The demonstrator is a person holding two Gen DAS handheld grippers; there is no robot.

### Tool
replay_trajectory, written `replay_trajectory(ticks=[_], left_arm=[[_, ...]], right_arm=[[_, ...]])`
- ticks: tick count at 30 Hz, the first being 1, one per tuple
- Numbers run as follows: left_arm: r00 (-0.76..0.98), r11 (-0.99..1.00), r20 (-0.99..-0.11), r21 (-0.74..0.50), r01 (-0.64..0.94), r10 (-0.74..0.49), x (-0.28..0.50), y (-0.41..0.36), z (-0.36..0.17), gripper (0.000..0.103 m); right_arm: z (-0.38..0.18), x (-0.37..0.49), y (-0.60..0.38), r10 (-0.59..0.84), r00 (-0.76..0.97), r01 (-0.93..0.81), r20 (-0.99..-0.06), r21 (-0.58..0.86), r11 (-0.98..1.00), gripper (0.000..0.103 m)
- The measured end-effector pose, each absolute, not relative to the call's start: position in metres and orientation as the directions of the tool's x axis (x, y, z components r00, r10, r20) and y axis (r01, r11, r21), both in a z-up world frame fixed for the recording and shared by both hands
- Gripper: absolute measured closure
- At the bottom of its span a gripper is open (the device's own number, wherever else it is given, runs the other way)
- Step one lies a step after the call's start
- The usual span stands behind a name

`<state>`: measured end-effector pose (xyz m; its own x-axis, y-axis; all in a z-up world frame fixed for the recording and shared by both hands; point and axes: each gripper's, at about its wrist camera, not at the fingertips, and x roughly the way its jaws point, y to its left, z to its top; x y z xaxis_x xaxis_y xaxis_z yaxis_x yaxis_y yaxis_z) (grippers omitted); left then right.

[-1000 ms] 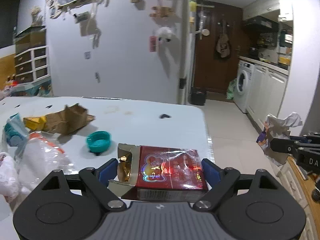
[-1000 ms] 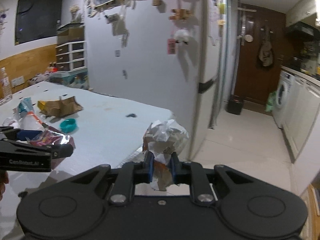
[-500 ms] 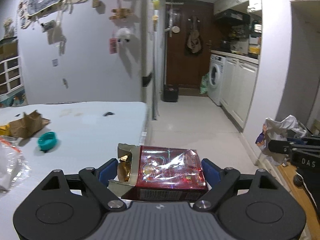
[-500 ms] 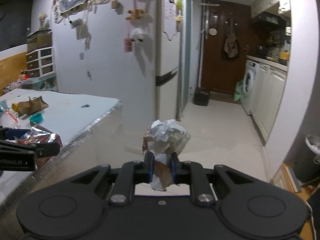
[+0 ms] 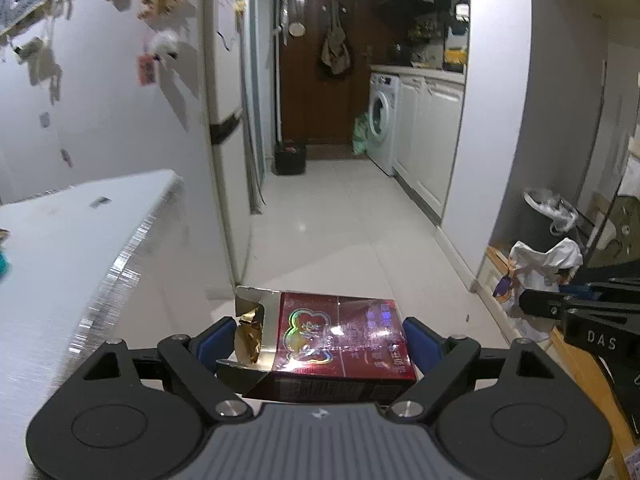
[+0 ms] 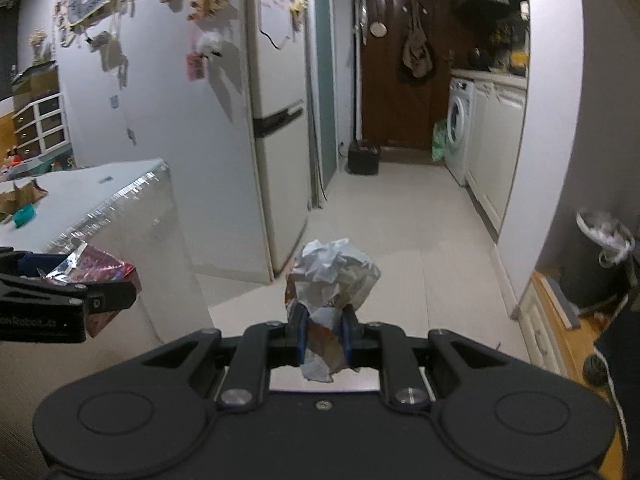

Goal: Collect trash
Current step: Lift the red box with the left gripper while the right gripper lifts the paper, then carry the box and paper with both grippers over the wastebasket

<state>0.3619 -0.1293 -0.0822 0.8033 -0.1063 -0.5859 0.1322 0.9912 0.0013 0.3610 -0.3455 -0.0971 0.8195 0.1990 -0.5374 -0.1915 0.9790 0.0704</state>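
Right wrist view: dark bin [image 6: 600,264] by the far wall, lined with a pale bag, contents not discernible. Right gripper [image 6: 323,334] nearly closed, pinching a crumpled white paper wad [image 6: 334,270] over the floor. Left gripper [image 5: 318,338] spread wide, clamping a glossy red carton [image 5: 340,338], flap torn open, gold foil showing, beside the table [image 5: 60,232].

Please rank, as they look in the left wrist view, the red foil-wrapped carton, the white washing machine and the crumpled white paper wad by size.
1. Red foil-wrapped carton, though it sits nearest the camera.
2. and 3. White washing machine and crumpled white paper wad look alike; distance makes ranking unsure.
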Motion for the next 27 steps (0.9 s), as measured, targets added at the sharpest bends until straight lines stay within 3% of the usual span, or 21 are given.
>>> replay_trajectory(ticks=[7, 17, 27], left_arm=[[0.733, 0.986, -0.666, -0.022, 0.165, -0.137, 0.394, -0.153, -0.13, 0.014], [0.57, 0.982, -0.803, -0.1, 0.161, -0.175, 0.443, -0.161, -0.215, 0.014], [0.413, 0.977, -0.887, -0.165, 0.138, -0.209, 0.49, -0.153, -0.285, 0.014]], right_arm=[[-0.145, 0.384, -0.371, 0.191, 0.765, -0.17, -0.615, 0.092, 0.981, 0.085], [-0.234, 0.44, -0.388, 0.213, 0.568, -0.118, -0.795, 0.177, 0.977, 0.085], [-0.3, 0.484, -0.37, 0.211, 0.409, -0.079, -0.888, 0.196, 0.977, 0.085]])
